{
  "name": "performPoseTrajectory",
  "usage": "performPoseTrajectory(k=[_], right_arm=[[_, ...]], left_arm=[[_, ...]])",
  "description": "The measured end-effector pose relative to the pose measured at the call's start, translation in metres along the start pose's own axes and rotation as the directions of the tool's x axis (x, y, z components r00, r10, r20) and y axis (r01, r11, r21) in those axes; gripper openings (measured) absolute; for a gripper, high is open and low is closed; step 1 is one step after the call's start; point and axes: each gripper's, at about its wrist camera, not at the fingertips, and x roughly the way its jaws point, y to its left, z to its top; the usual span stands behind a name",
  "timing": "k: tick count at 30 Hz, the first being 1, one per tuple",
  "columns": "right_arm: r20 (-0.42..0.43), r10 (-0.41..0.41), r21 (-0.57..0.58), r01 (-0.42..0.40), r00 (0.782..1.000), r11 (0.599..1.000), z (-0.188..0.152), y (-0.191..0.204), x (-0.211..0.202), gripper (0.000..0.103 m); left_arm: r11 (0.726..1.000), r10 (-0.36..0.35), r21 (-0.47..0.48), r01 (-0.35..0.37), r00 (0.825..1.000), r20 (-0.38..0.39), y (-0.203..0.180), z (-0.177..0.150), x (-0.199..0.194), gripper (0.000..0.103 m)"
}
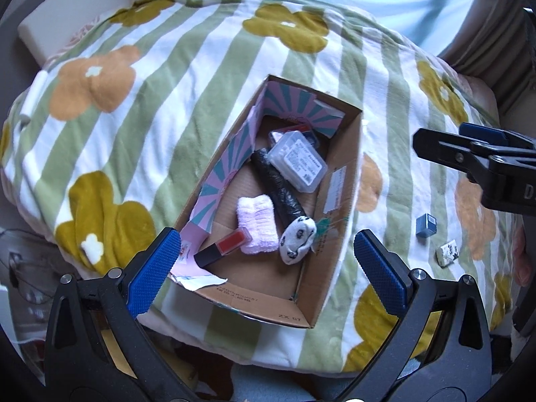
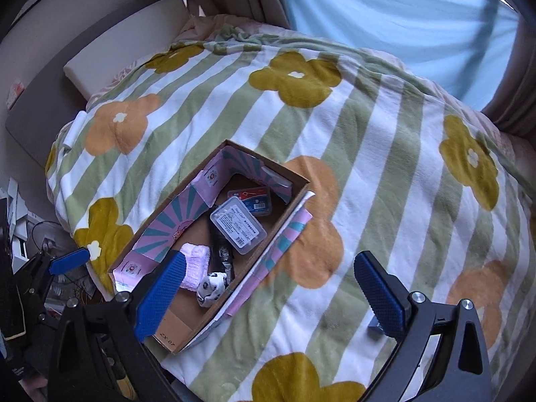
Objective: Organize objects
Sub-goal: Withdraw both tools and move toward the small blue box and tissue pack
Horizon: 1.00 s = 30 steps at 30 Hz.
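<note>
An open cardboard box lies on a striped flowered blanket. It holds a clear plastic case, a black roll, a pink towel, a panda-print sock, a red-and-black tube and a red-blue case. My left gripper is open and empty above the box's near end. My right gripper is open and empty, right of the box. A small blue box and a white patterned block lie on the blanket.
The blanket covers a rounded surface that drops off at its edges. A white cushion lies at the far left. A blue curtain hangs behind. Clutter and cables sit on the floor at the left.
</note>
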Motion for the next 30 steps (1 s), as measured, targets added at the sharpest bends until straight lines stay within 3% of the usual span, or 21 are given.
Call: performPoseTrajectory(k=[6,10,15,20,30], right_arm=[[0.046,-0.112,0.165,0.103,0.993,0.981,-0.027,-0.035,-0.043,0.1],[0.044,-0.208,0.273,0.188,0.977,0.944,-0.049,-0.059,-0.065,0.1],[0.022,-0.275,0.35,0.25,0.961,0.903,-0.078,-0.079,-0.079,0.1],[-0.017,-0.318,0.382,0.3,0.948,0.874,-0.105,-0.088,-0.084,0.1],[-0.008,-0.342,0.447,0.309,0.94,0.84,-0.127,-0.104,-0.099,0.1]], left_arm=[[0.995,-0.021,0.102,0.016,0.999,0.048,-0.03,0.008,-0.022,0.103],[0.985,-0.067,0.162,0.05,0.993,0.1,-0.05,0.015,-0.037,0.103],[0.969,-0.12,0.229,0.095,0.988,0.097,-0.076,0.021,-0.042,0.103],[0.951,-0.162,0.279,0.136,0.984,0.072,-0.099,0.021,-0.039,0.103],[0.911,-0.214,0.367,0.186,0.976,0.037,-0.136,0.019,-0.034,0.103]])
